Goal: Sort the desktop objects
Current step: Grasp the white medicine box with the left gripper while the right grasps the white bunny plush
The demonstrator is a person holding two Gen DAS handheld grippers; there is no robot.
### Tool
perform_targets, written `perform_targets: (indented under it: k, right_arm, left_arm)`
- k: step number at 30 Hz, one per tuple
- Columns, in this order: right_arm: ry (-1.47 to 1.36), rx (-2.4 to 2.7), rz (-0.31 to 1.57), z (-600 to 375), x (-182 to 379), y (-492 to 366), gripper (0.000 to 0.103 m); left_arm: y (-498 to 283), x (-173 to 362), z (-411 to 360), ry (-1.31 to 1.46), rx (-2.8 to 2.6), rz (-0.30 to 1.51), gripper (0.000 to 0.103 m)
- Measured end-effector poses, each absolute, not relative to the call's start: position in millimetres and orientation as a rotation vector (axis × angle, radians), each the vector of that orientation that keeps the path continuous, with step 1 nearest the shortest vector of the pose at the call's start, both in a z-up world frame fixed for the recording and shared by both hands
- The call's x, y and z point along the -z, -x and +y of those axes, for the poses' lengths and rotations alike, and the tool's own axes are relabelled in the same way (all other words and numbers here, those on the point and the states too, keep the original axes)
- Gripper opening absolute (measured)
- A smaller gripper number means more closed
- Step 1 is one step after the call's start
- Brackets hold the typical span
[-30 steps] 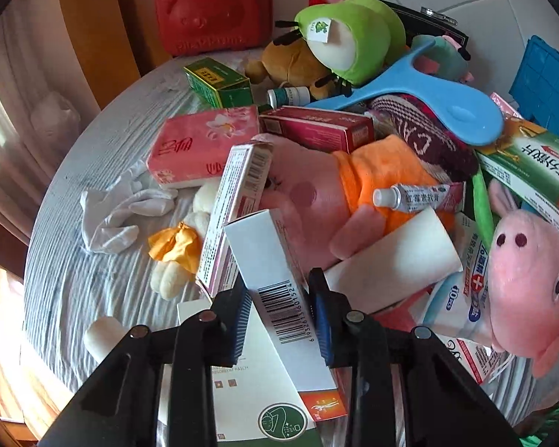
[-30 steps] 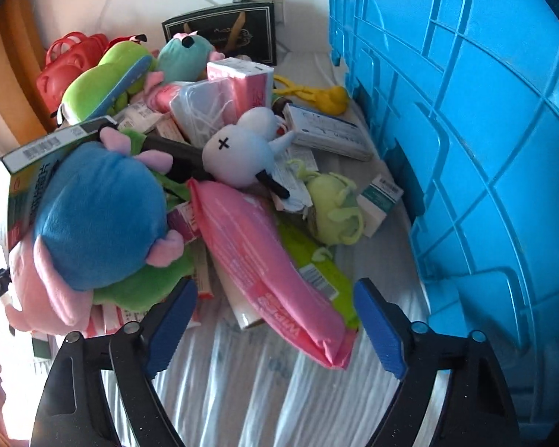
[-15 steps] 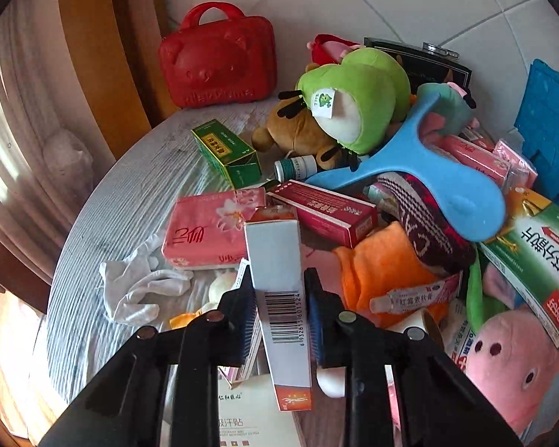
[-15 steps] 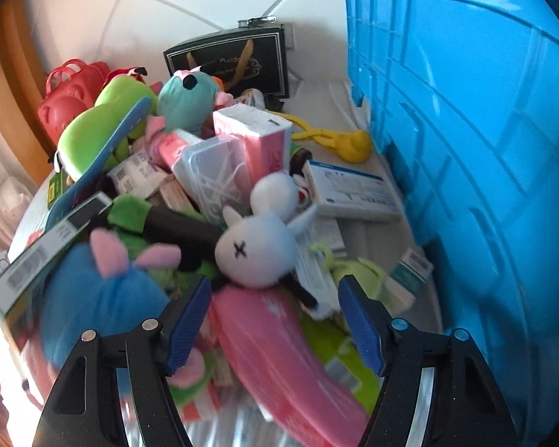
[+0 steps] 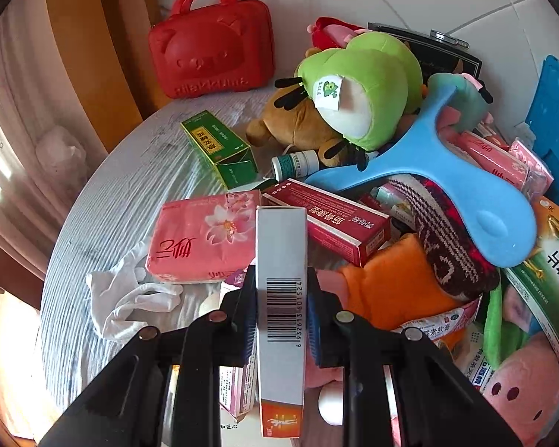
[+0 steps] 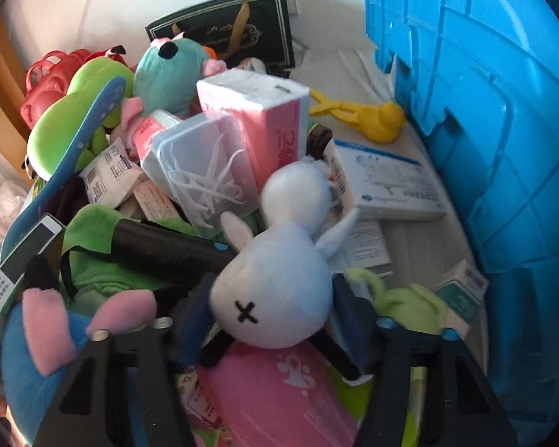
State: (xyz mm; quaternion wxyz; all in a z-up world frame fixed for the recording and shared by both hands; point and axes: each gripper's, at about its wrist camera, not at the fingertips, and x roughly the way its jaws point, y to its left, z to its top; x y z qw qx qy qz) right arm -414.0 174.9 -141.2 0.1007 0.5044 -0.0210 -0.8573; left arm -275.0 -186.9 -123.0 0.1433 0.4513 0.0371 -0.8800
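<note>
My left gripper [image 5: 281, 305] is shut on a long white box with a barcode [image 5: 280, 260], held upright above the pile. In the right wrist view a white rabbit plush [image 6: 275, 298] with an x eye lies on a pink wipes pack [image 6: 275, 391]. My right gripper [image 6: 272, 320] straddles the rabbit's head. Its jaws are closing, with the pads close beside the head and no squeeze visible. A blue storage bin [image 6: 484, 119] stands at the right.
A heap of objects covers the cloth-covered round table [image 5: 104, 216]: red case [image 5: 212, 44], green frog plush [image 5: 357, 85], blue shoehorn [image 5: 447, 186], pink tissue pack [image 5: 205, 238], green box [image 5: 216, 145], white glove [image 5: 130, 298], floss-pick box [image 6: 205, 164], yellow clip [image 6: 369, 115], medicine boxes.
The left gripper lifted the white box out of the pile and turned it upright. The right gripper moved forward over the pink pack to the rabbit plush, and its jaws narrowed.
</note>
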Motion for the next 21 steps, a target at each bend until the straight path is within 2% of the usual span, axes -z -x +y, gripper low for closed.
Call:
perform_targets:
  k: [1, 7, 21]
  right_arm:
    - [-1.486, 2.541, -0.055, 174.3, 140.4, 413.1, 0.055]
    - [-1.374, 2.602, -0.011, 171.5, 108.8, 396.5, 0.053]
    - [-0.782, 2.856, 0.007, 187.9, -40.6, 316.6, 0.053]
  left_arm:
    - [275.1, 122.8, -186.6, -1.297, 2.541, 0.109, 0.022]
    - [262.7, 97.1, -187.1, -1.169, 2.595, 0.093, 0.022]
    - [239.0, -5.8, -122.3, -0.763, 2.847, -0.025, 0.022]
